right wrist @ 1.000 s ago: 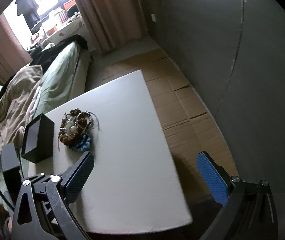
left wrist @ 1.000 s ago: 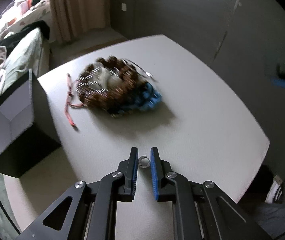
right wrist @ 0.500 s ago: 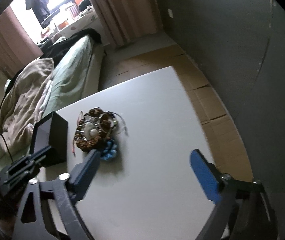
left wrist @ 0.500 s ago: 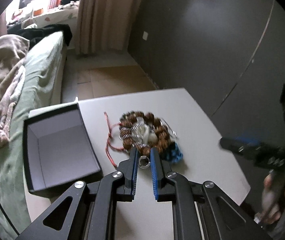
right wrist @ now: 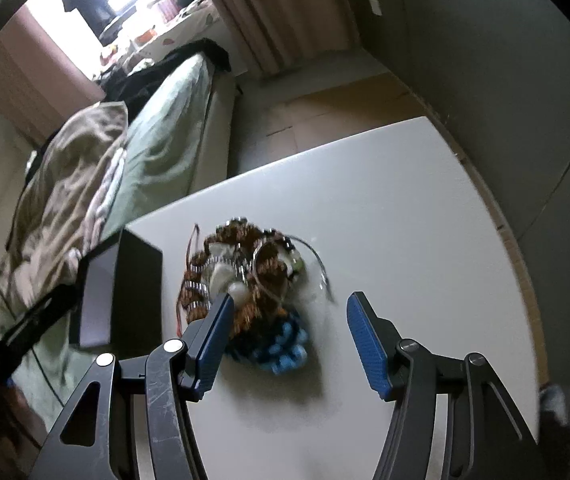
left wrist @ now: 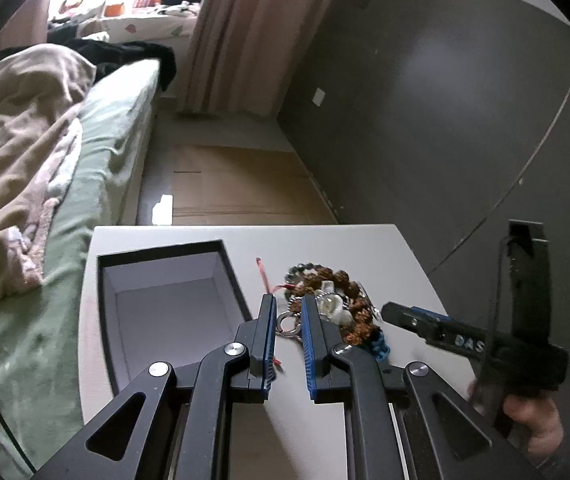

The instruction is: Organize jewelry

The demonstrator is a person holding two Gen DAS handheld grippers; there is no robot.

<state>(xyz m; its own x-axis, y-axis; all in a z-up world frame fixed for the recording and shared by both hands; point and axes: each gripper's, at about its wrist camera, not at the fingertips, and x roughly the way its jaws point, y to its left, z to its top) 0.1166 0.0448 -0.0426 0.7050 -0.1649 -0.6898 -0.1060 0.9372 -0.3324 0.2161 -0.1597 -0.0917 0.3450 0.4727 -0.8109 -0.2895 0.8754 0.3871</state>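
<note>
A small silver ring (left wrist: 287, 323) sits pinched in my left tool (left wrist: 288, 322), held above the white worktop (left wrist: 349, 240) between the open black box (left wrist: 173, 304) and the heap of bead bracelets (right wrist: 245, 276). My right tool (right wrist: 285, 320), its jaws just closing with nothing between them, hangs half-wide over that heap. Beyond lie a green bed (left wrist: 97, 152), cardboard-covered floor (left wrist: 241, 184), curtain (left wrist: 253, 32) and grey wall (left wrist: 445, 120).

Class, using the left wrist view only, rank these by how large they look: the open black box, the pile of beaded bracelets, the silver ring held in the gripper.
1. Open black box, largest.
2. Pile of beaded bracelets.
3. Silver ring, smallest, though nearest the camera.
</note>
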